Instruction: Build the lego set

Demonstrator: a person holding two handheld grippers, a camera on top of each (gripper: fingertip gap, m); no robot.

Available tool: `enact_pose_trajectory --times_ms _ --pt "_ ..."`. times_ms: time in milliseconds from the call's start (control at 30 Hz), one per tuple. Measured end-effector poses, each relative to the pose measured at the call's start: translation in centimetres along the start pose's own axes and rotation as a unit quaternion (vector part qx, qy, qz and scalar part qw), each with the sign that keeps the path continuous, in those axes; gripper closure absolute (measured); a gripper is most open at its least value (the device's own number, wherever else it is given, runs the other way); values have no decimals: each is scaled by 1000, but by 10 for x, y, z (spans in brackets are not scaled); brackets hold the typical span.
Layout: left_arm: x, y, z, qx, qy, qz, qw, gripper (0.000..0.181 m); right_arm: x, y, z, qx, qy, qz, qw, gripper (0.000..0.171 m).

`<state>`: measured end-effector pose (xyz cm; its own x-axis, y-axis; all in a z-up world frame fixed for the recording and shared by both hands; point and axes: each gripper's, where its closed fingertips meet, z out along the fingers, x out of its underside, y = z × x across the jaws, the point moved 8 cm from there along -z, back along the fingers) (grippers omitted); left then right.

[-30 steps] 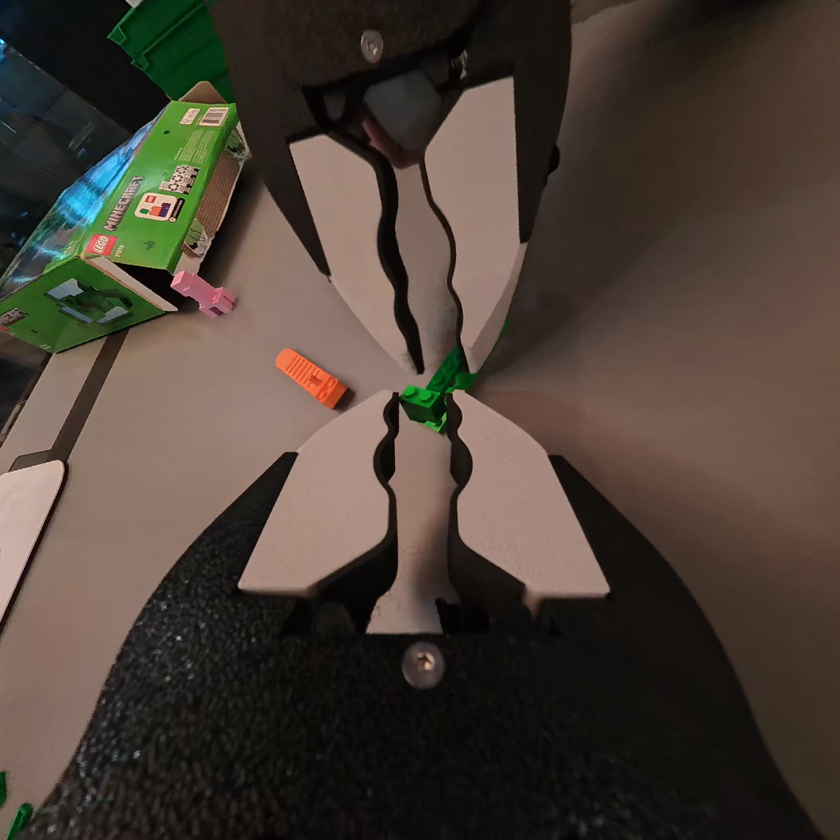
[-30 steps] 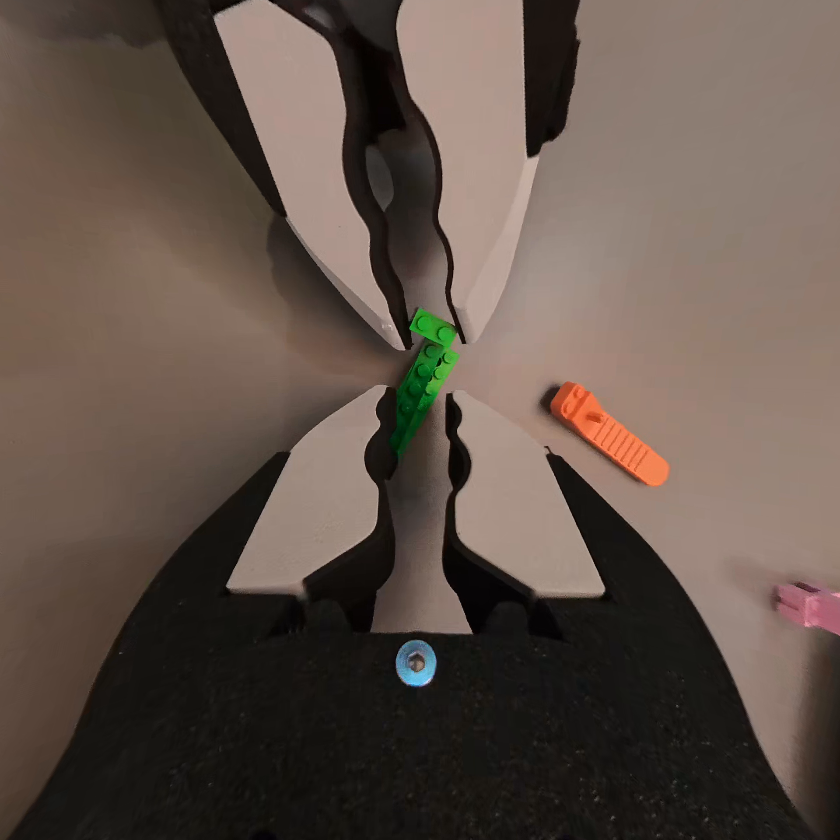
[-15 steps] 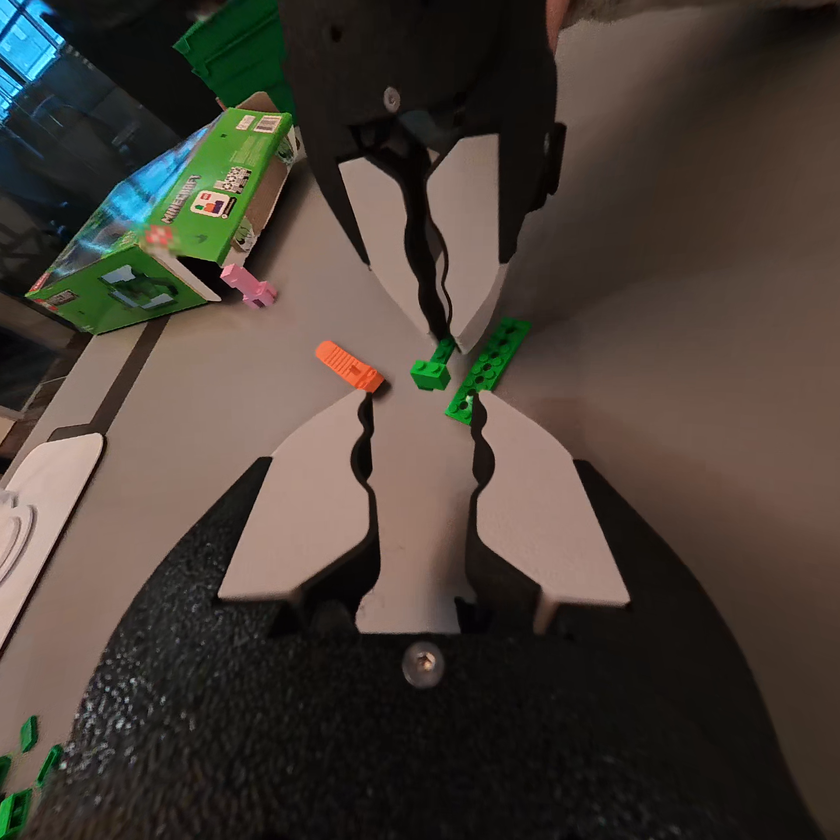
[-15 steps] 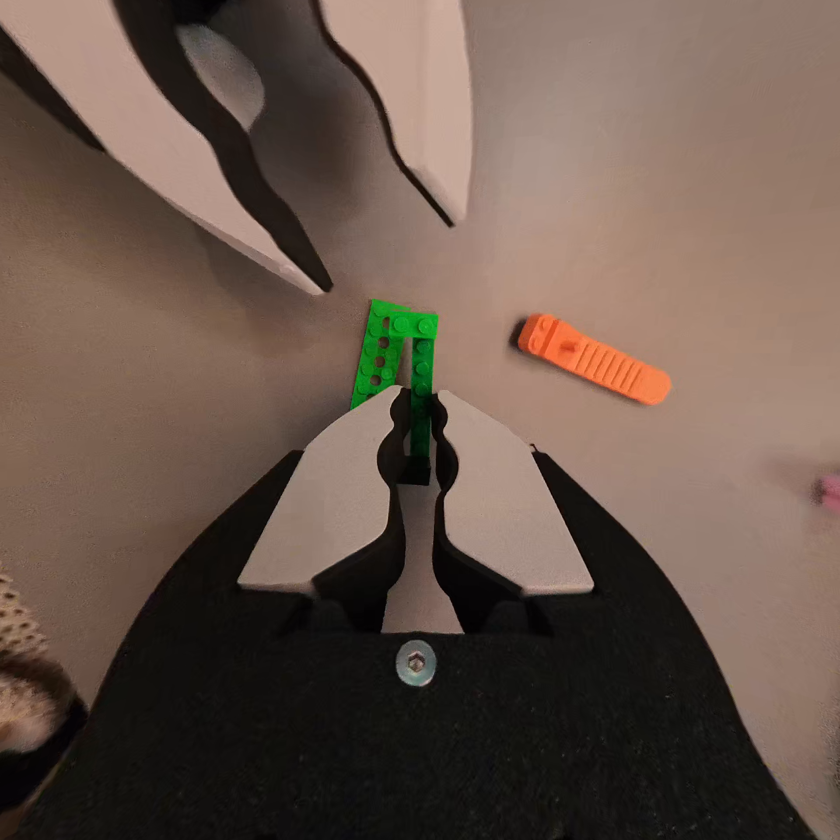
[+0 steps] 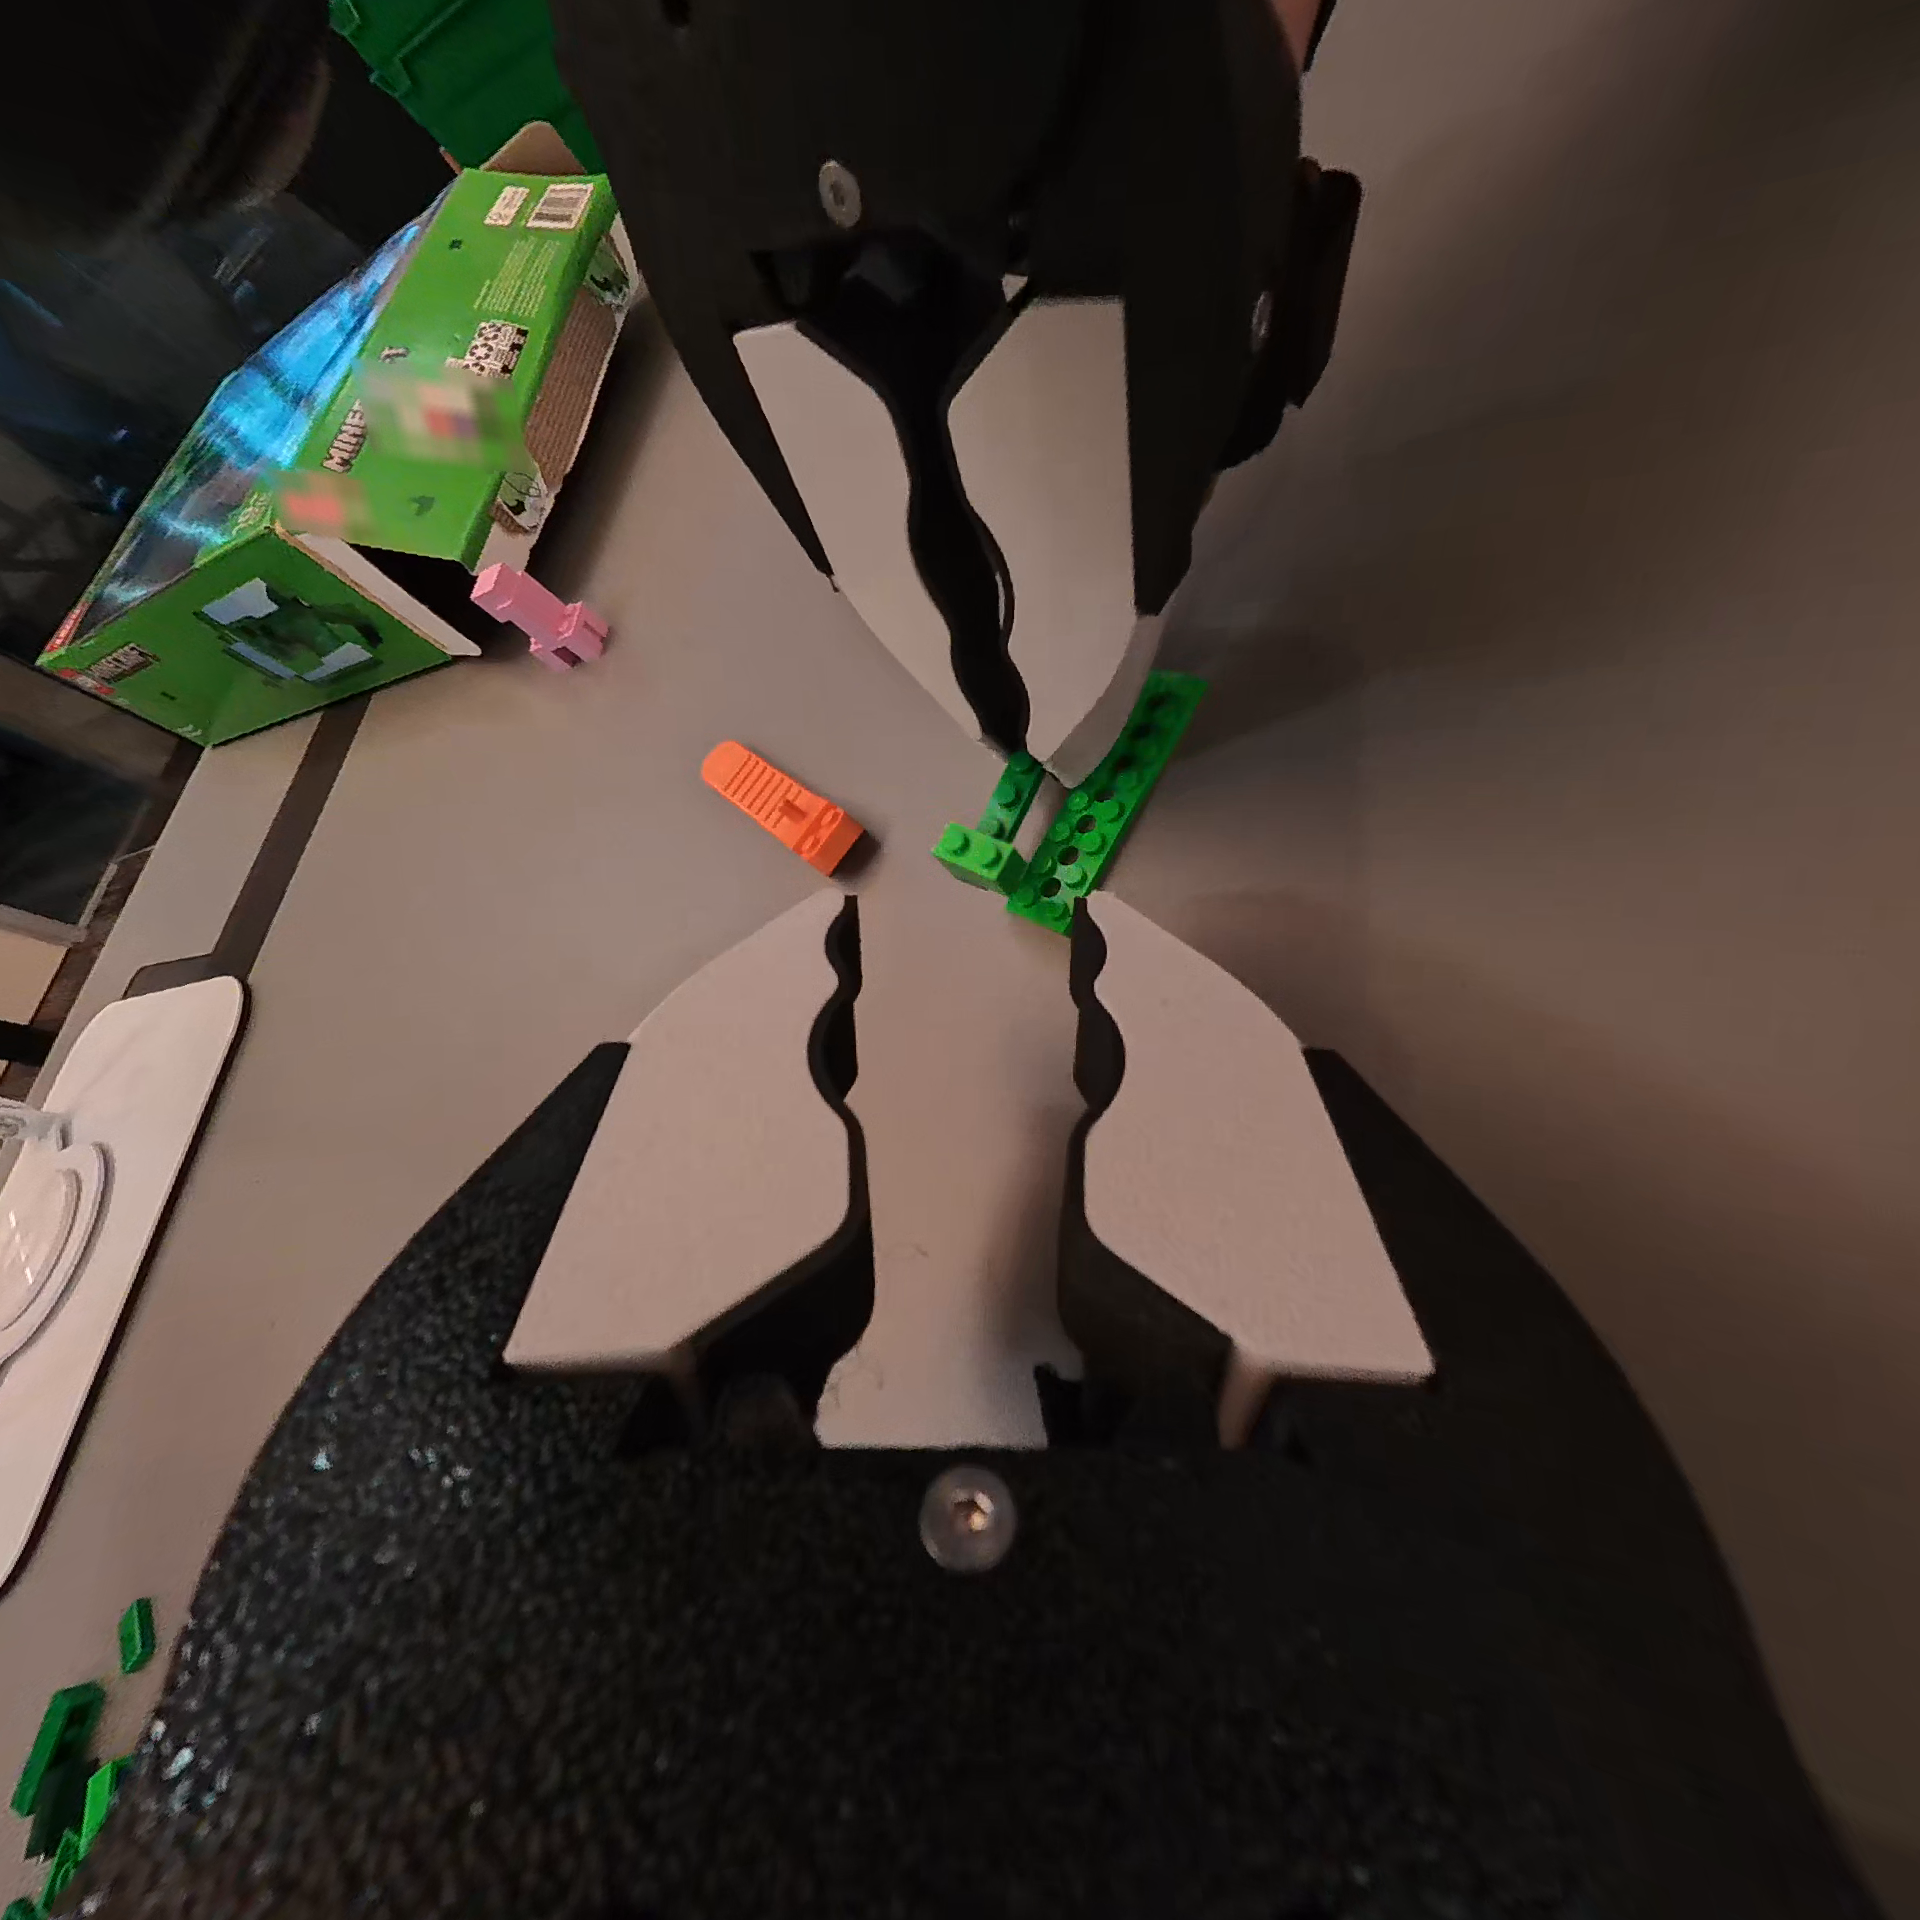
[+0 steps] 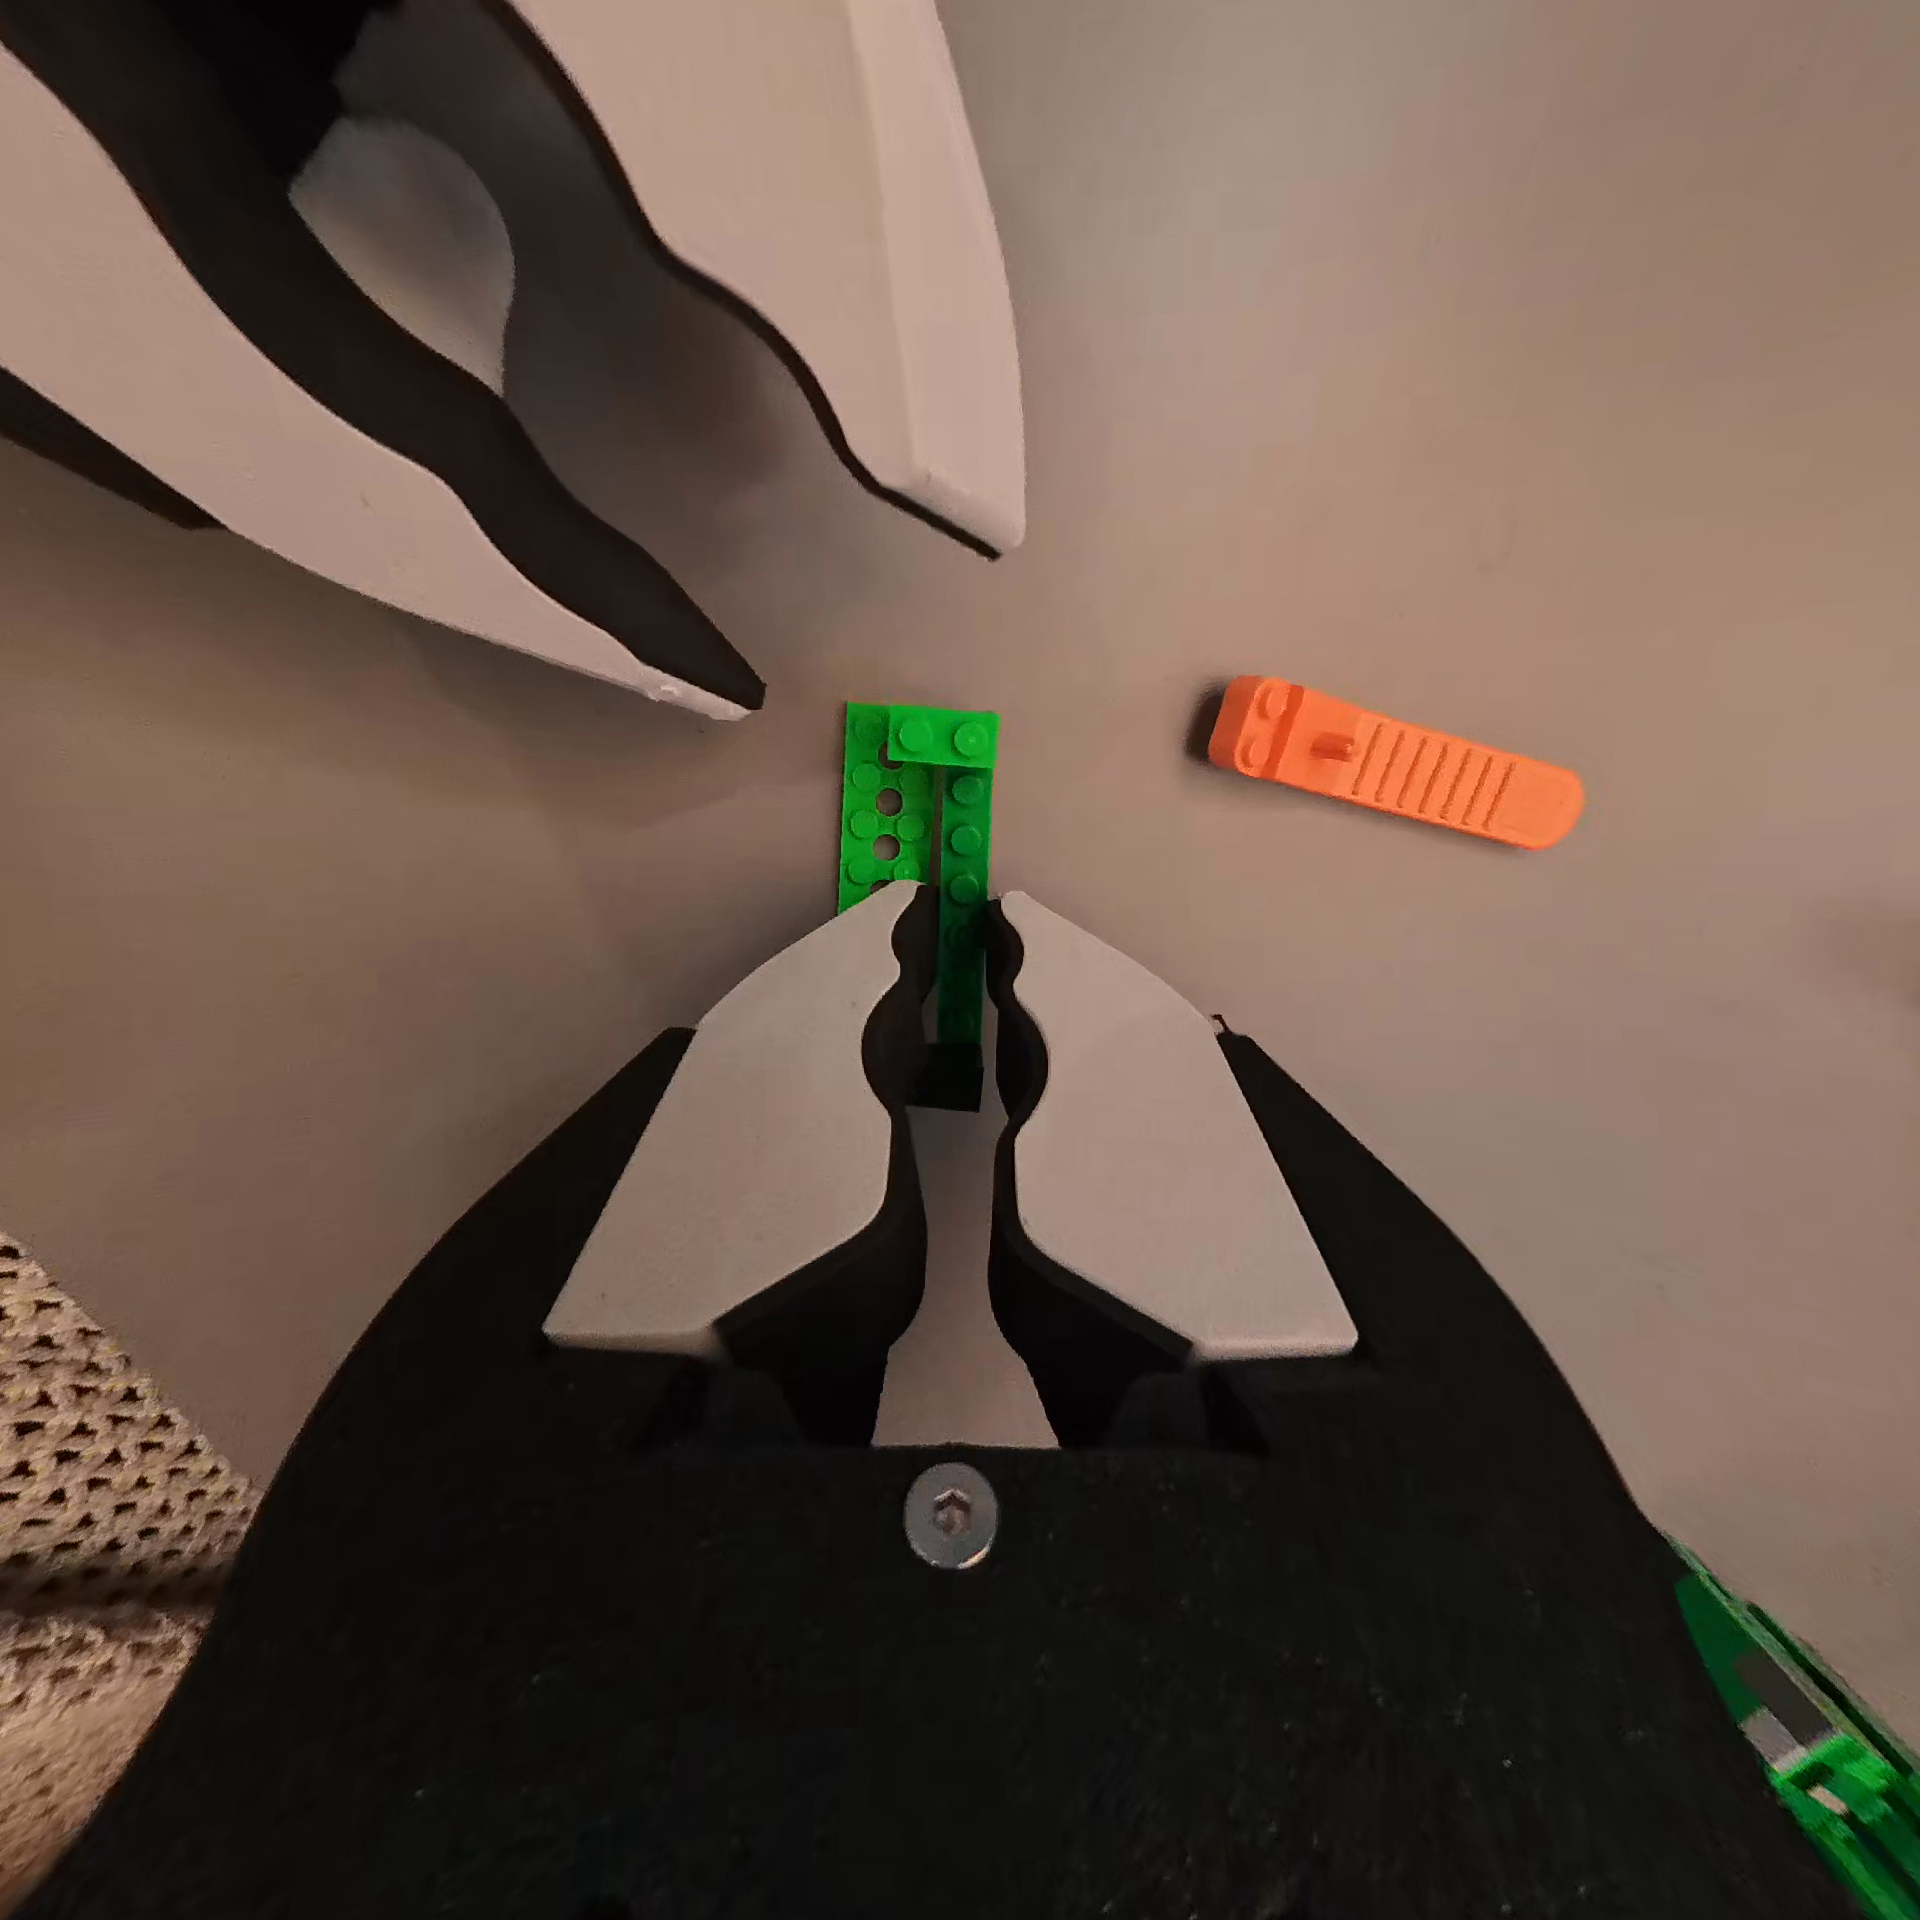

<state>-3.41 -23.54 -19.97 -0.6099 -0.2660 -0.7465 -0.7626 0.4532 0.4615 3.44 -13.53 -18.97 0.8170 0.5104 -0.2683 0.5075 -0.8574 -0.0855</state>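
My right gripper [image 6: 958,899] is shut on a narrow green plate [image 6: 966,831] with a small green brick [image 6: 940,738] on its far end. It also shows in the left wrist view [image 5: 1029,753], coming down from the top. A wider green plate with holes [image 6: 871,826] lies on the grey table right beside the narrow one; I cannot tell if they touch. My left gripper [image 5: 964,909] is open and empty, just short of the small brick [image 5: 977,854] and the wide plate [image 5: 1112,800]. It shows open at the top of the right wrist view [image 6: 873,618].
An orange brick separator [image 5: 781,805] lies left of the green pieces. A pink piece [image 5: 540,613] and a green set box [image 5: 343,468] lie at the far left. A white tray [image 5: 125,1143] and loose green pieces [image 5: 62,1766] are at the near left. Across from one pair of fingers to the other is roughly 5 cm.
My left gripper has opened, let go of the green pieces and drawn back. The wide plate now lies on the table. My right gripper stays shut on the narrow plate.
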Motion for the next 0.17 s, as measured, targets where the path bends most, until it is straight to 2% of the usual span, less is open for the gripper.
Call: enact_pose_trajectory --times_ms 167 --pt "0 -1 2 0 3 4 1000 143 0 3 -1 15 19 -9 1000 163"
